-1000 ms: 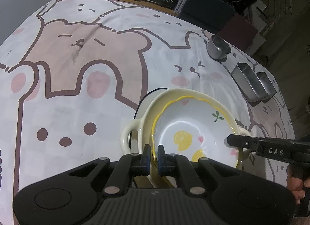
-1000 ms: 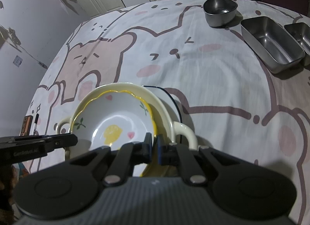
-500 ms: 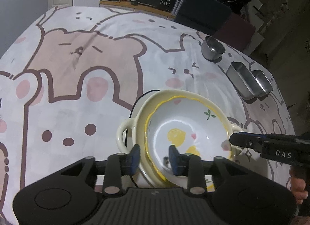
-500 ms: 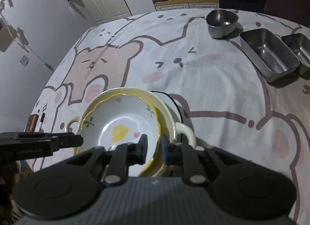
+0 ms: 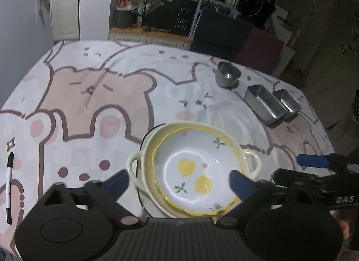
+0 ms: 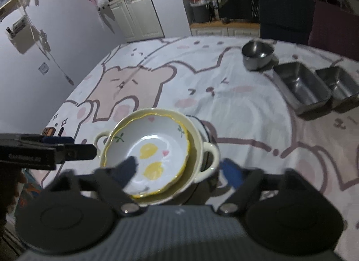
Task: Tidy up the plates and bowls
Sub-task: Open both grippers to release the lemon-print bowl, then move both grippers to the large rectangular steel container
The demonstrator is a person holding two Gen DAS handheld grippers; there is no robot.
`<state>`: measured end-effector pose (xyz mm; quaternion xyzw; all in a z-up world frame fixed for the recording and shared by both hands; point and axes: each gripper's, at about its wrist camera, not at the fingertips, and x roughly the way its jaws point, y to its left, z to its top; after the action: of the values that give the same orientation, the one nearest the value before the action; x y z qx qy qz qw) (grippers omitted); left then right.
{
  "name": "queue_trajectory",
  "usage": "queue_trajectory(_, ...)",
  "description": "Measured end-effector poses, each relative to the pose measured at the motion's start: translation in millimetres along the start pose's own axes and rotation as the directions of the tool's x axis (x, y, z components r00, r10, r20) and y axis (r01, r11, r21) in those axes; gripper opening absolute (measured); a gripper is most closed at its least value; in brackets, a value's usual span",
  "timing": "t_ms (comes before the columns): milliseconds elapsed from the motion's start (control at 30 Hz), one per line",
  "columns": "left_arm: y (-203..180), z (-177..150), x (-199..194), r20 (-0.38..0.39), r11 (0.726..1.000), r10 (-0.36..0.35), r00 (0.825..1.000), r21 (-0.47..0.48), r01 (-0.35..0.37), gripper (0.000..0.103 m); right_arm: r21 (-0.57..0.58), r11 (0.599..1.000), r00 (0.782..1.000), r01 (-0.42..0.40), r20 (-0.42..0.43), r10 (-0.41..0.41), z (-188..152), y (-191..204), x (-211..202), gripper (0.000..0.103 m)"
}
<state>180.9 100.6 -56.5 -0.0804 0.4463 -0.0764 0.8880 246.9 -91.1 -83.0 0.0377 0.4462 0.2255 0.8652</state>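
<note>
Black left tool (image 5: 179,182), blue fingertip pads (image 5: 241,184), silver screws, ribbed grey housing

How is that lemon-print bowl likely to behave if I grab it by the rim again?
The lemon-print bowl looks like glazed ceramic, so probably rigid, fragile and slippery under the pads. It sits loosely nested, off-centre, in the cream two-handled dish, so a push may slide or rock it. Its wavy rim gives an uneven bite; it could tilt in a one-sided grip.

The white bowl (image 5: 193,169) carries yellow lemons and a yellow scalloped rim, nested in a cream bowl (image 5: 136,166). The surface (image 5: 101,94) wears pink-and-white cartoon bears.
</note>
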Motion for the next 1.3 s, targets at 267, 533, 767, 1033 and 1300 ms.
queue_trajectory(267,-28,9,-10,0.134,1.0,0.005,0.991,-0.003,-0.004,0.103,0.021,0.998,0.992,0.065,0.104,-0.067,-13,-24,-48,0.103)
queue_trajectory(533,-78,38,24,0.172,0.996,-0.065,0.983,0.066,0.054,0.103,0.13,0.982,0.973,0.138,0.165,-0.159,-4,-80,-78,0.103)
queue_trajectory(767,-126,69,82,0.162,0.982,-0.103,0.981,0.176,0.074,0.103,0.253,0.94,0.942,0.231,0.183,-0.281,13,-137,-65,0.103)
queue_trajectory(1033,-154,99,149,0.14,0.972,-0.147,0.979,0.205,0.117,0.103,0.446,0.857,0.932,0.256,0.12,-0.341,35,-191,-18,0.103)
queue_trajectory(1300,-153,122,203,0.134,0.98,-0.164,0.977,0.134,0.146,0.103,0.597,0.769,0.949,0.226,0.043,-0.312,43,-218,31,0.103)
